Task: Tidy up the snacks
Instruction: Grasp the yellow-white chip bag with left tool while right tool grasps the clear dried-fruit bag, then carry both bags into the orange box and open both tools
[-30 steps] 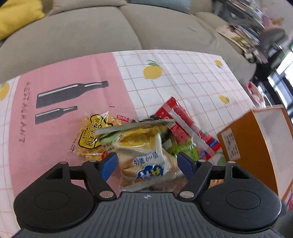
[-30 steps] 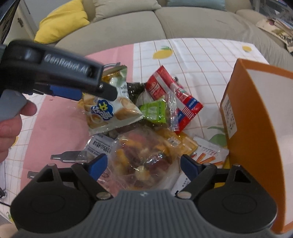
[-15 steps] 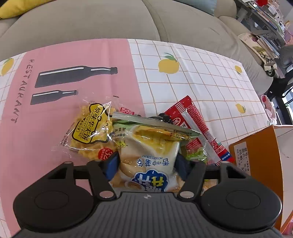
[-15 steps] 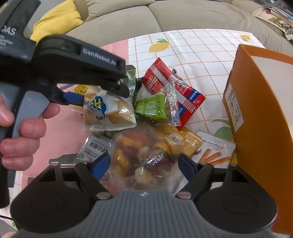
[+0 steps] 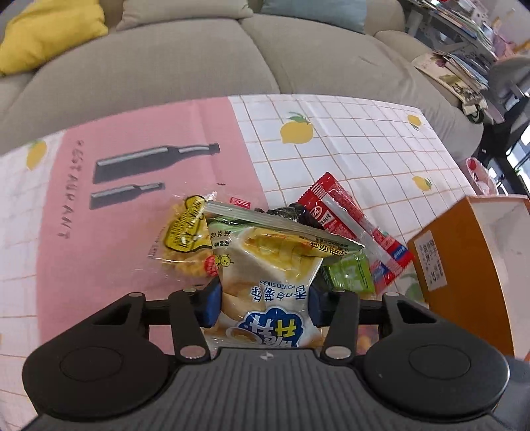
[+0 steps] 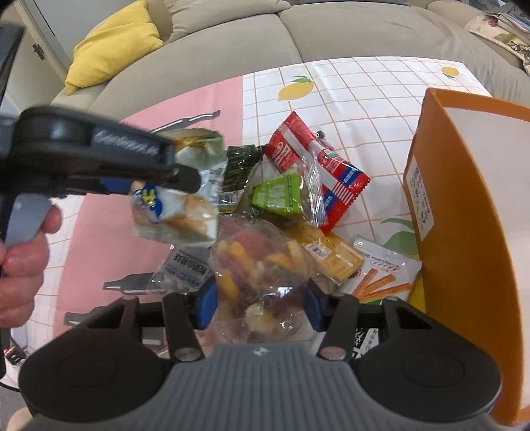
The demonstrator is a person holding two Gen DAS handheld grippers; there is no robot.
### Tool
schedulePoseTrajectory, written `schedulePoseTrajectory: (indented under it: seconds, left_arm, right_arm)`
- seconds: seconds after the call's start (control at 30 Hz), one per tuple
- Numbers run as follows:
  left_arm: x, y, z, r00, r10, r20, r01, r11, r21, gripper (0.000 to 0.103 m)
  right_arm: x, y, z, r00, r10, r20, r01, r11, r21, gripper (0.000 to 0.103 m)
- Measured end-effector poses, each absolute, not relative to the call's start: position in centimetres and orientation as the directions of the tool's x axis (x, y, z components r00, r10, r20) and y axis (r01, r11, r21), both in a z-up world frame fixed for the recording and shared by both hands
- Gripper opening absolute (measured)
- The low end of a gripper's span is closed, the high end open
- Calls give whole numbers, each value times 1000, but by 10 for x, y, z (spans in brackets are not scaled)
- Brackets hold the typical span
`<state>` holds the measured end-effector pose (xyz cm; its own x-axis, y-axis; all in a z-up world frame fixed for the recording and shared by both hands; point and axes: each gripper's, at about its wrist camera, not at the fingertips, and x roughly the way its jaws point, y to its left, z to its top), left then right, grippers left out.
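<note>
Between the closing left tongs [image 5: 263, 298], the potato-stick bag [image 5: 268, 281] sits pinched.

- Setting: a home living room.
- Grey sofa [image 5: 205, 59], wide cushioned seats, running across the far side, beyond the tool.
- Yellow cushion [image 5: 49, 30] on the sofa, far left; a teal cushion [image 5: 311, 11] further right.
- Low table under a printed tablecloth [image 5: 364, 139]: pink panel with bottles, white grid with lemons.
- Stacked magazines [image 5: 463, 63] at far right.
</note>
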<state>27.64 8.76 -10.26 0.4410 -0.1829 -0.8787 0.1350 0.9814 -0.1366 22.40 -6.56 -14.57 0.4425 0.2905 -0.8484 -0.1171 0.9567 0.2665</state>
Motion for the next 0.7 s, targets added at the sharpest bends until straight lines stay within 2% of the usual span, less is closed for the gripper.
schedulePoseTrajectory:
  seconds: [0.23,0.33,0.5,0.7]
  left_arm:
    - [238,77,-58,507,-105,-856,236,972,21,56]
    - [220,69,-36,517,-128,-846,287,958,31,56]
    - [192,36,-1,524,-187,-831,412,910,54,56]
    - [170,-17,34,519,-265,-812,531,845,63,56]
  right_arm:
    - [209,-77,-121,436,402,-806,-207,916,344,51]
    - [197,-88,-99,439,459,-773,-281,887,367,51]
    - [174,-117,-54,471,495,-730,-401,857,323,51]
    - [158,-171,-14,496,498,-711,-468,844,264,51]
